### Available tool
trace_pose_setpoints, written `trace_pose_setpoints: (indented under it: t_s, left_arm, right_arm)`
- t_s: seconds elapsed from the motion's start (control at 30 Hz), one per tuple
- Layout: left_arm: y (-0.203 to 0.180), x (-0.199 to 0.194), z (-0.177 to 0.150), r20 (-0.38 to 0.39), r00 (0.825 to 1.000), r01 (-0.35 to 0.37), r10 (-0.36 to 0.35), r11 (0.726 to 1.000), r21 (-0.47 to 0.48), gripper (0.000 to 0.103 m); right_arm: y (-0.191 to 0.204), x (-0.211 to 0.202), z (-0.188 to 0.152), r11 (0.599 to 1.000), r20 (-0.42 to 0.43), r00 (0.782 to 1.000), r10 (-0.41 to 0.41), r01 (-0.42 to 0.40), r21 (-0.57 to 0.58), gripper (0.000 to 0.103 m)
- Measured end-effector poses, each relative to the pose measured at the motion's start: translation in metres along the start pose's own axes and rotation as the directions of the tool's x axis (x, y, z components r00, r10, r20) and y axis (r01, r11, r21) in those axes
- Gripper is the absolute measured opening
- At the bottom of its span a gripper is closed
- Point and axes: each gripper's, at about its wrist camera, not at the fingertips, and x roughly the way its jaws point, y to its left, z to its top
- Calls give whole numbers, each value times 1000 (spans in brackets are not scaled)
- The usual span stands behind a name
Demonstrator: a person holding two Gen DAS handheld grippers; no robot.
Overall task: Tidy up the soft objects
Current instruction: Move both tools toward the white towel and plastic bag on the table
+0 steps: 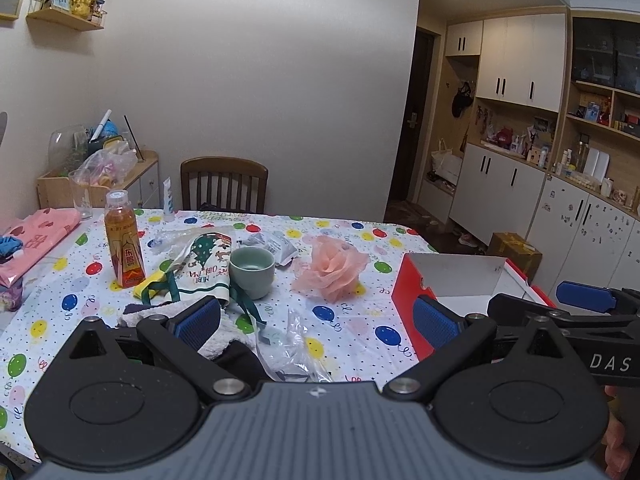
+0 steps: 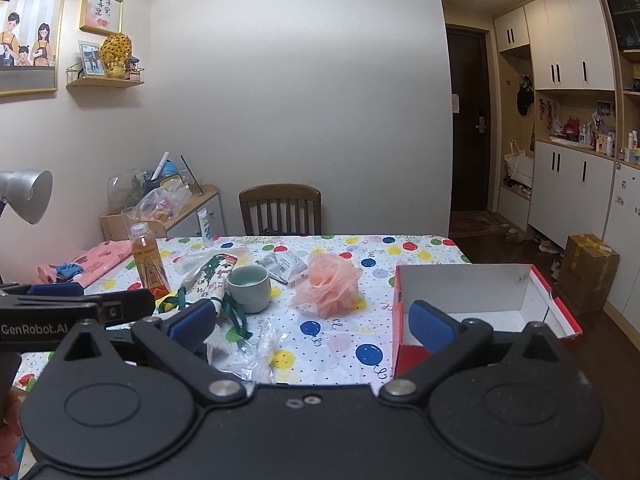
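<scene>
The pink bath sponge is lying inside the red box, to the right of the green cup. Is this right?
Not quite. The pink bath sponge lies on the tablecloth, outside the red box, as the right wrist view shows. It is indeed right of the green cup.

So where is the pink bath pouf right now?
The pouf lies on the table, about mid-frame in both views, between the green cup on its left and the open red box on its right.

my left gripper (image 1: pixel 318 322) is showing black linkage arms, blue ribbed pads, silver pivot screws, grey ridged housing | my right gripper (image 2: pixel 312 322) is showing the same black arms, smooth blue pads, black ridged body | side lettering is reading "DAS" and "GenRobot.AI"
</scene>
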Motion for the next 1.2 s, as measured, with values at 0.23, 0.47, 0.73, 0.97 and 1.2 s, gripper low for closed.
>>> trace_pose_setpoints:
  t_s: [0.23,0.47,0.73,0.97,1.2]
  left_arm:
    - [-3,-4,1,22,1000,-23,23,1000,11,103]
    - [-4,-4,0,25,999,-24,24,1000,12,103]
    - [-4,-4,1,32,999,-27,27,1000,11,103]
    - [-6,-1,3,31,999,-36,36,999,9,103]
    - [-4,-1,3,39,999,-38,38,999,8,103]
  right_arm:
    - [1,2,1,1000,1,1000,11,-11,4,103]
    - [1,2,1,1000,2,1000,15,-15,7,103]
    - [1,3,2,1000,6,1000,26,-26,9,103]
    - [-2,4,2,999,9,999,41,-41,2,103]
    - [-4,6,3,999,11,999,49,-49,6,103]
